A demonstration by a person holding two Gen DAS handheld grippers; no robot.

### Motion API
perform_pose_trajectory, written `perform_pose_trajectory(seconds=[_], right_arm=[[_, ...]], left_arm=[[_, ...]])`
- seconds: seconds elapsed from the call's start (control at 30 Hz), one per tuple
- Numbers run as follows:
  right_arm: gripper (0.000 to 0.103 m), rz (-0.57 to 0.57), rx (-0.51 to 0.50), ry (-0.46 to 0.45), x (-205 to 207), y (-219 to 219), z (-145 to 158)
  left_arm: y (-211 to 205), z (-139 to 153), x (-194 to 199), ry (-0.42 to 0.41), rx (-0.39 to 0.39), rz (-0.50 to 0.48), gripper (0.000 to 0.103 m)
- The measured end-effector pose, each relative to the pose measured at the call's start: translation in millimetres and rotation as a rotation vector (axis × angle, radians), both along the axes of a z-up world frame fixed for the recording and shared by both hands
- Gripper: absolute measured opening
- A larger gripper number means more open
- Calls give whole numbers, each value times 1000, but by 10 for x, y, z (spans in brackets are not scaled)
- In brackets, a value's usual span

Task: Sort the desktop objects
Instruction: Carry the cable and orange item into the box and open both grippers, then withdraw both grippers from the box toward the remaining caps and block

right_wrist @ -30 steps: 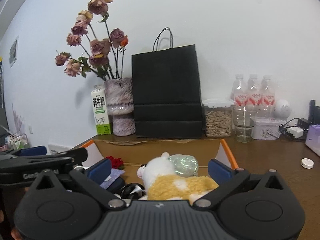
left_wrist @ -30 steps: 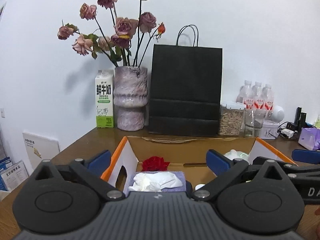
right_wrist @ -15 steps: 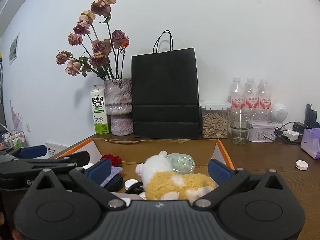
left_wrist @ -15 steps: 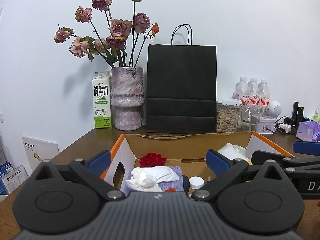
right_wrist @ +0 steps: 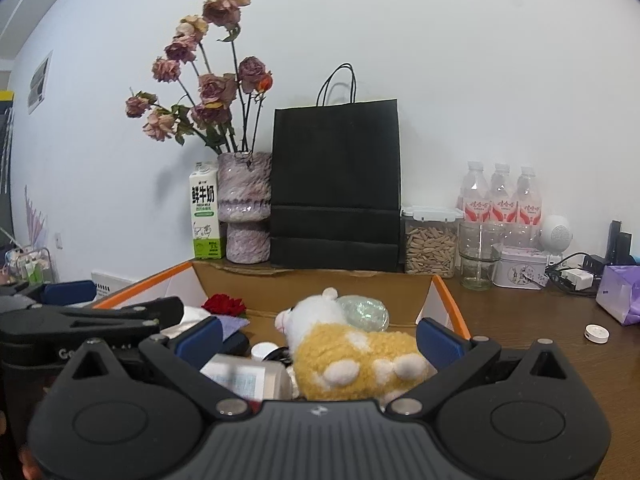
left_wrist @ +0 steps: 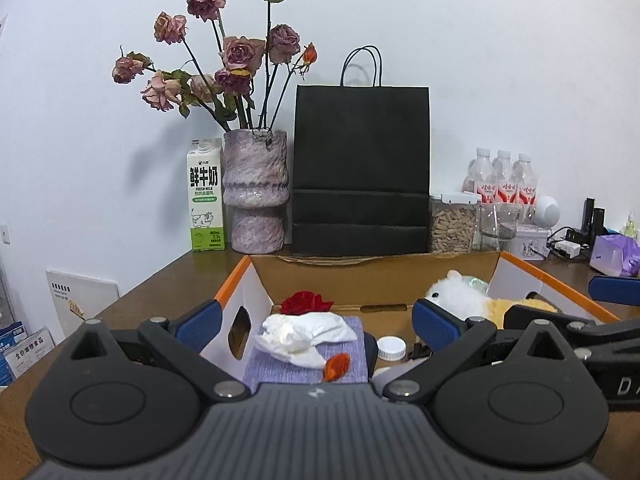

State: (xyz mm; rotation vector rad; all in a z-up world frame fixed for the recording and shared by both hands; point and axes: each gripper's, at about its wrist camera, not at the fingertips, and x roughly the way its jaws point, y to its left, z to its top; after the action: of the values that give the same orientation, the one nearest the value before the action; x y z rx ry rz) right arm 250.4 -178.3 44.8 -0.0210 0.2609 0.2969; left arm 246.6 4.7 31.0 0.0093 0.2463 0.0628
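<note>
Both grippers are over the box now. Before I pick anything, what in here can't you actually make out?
- Box floor nearest the cameras: hidden in both wrist views behind the gripper bodies.
- White-capped container: left view shows only its cap; what it is, unclear.
- Labelled item beside the plush toy: right view, cut off by the right gripper; label blurred.
- Orange piece on the purple cloth: partly hidden behind the left gripper.

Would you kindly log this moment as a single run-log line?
left hand-held gripper: open, empty | right hand-held gripper: open, empty | cardboard box: holds plush toy, tissue pack, red rose
</note>
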Motion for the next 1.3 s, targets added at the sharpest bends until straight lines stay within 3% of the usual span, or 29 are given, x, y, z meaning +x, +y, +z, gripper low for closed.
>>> perform_pose_trajectory(seconds=[0.43, 1.07, 1.3], right_arm=[[103, -9, -25, -3, -223, -85, -89], [103, -21, -12, 57, -563, -302, -174], [103, -32, -20, 131, -648, -352, -203]], left_arm=[[21, -33, -253, -24, 9, 16, 103], [-30, -121, -579, 52, -2, -7, 103], [-31, -140, -680, 98, -10, -10, 103]])
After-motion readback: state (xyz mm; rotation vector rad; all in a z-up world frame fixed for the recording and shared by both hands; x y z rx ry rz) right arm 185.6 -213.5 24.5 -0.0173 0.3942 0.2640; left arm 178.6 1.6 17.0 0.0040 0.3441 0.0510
